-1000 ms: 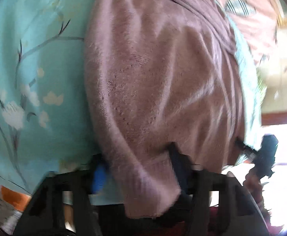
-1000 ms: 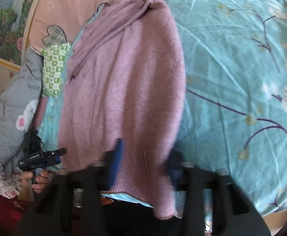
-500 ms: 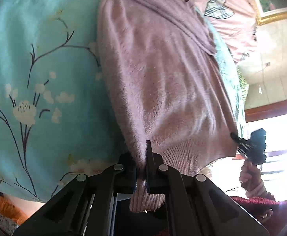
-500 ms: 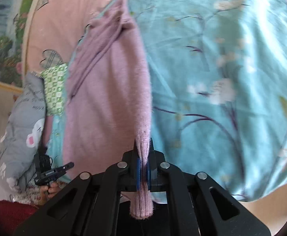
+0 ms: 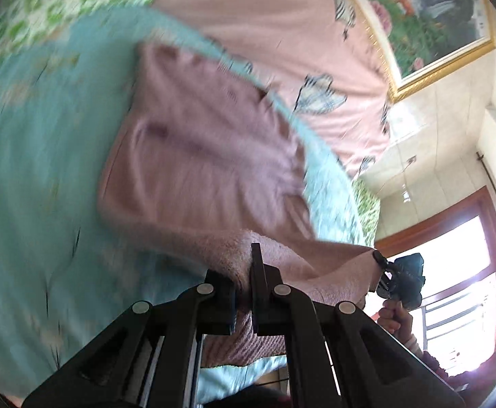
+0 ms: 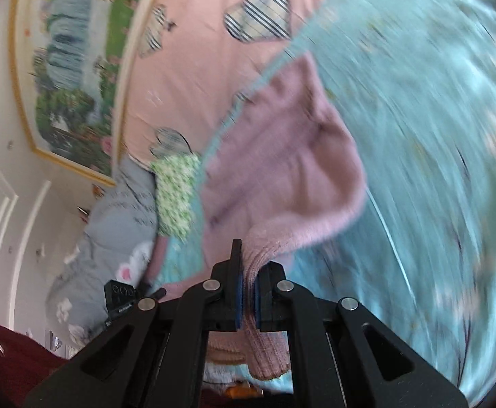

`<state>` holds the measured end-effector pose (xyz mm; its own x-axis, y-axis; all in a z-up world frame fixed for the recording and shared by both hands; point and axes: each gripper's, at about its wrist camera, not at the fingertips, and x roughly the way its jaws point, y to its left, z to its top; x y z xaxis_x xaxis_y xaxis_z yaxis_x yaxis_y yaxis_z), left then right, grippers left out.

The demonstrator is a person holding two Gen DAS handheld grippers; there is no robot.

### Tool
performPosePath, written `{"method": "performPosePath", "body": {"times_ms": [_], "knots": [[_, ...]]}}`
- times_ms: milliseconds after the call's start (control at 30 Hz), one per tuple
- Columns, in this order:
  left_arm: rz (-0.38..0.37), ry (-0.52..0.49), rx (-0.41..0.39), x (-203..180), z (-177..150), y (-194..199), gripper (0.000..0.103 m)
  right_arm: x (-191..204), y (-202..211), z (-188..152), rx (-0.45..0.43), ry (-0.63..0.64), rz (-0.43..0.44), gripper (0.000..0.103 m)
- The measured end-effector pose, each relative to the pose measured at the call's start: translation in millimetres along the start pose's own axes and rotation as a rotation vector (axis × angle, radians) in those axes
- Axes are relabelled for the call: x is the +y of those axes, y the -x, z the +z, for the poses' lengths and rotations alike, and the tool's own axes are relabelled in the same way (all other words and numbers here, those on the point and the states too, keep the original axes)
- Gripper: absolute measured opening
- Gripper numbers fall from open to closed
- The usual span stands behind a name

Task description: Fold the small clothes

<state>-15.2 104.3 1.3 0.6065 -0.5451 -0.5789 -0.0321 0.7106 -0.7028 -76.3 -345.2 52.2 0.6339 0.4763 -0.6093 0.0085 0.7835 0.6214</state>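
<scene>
The mauve knitted sweater (image 5: 207,156) is lying on the teal floral bed cover (image 5: 37,170), its ribbed hem raised off the bed toward six o'clock in both wrist views. The left tool (image 5: 242,292) is clamped tight on one hem corner, and the right tool (image 6: 246,295) is clamped tight on the other, knit being pinched between the pads of each. The sweater is judged to be soft, light and limp: it sags between the two grips and can be expected to stretch rather than slip. The thicker ribbed hem is judged the best place to be taken hold of, at its corners, so that the edge is kept straight for folding.
</scene>
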Motion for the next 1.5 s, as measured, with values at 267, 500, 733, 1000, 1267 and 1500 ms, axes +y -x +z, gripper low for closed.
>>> {"method": "performPosePath", "body": {"times_ms": [267,500,733,1000,1267,1500], "knots": [[0.032,-0.058,-0.097,-6.6,112.3,-43.9,0.003,15.2,-69.8,105.3,-0.076,0.031,-0.001,0.005],[0.114,0.019,-0.113,31.0,191.1,-106.8,0.003,-6.3,-151.8,181.4,-0.033,0.01,-0.064,0.005],[0.217,0.098,-0.093,83.2,225.3,-157.3,0.003,-37.0,-223.8,226.0,0.03,-0.009,-0.151,0.006],[0.263,0.092,-0.013,96.2,229.3,-176.6,0.015,-76.1,-261.2,237.1,0.109,-0.076,-0.224,0.01],[0.245,-0.152,0.076,30.4,190.6,-135.9,0.035,-61.8,-202.7,237.4,0.004,-0.054,-0.191,0.039],[0.107,-0.301,0.315,-30.5,122.8,-198.9,0.035,3.9,-200.7,176.2,0.182,0.2,-0.056,0.039]]}}
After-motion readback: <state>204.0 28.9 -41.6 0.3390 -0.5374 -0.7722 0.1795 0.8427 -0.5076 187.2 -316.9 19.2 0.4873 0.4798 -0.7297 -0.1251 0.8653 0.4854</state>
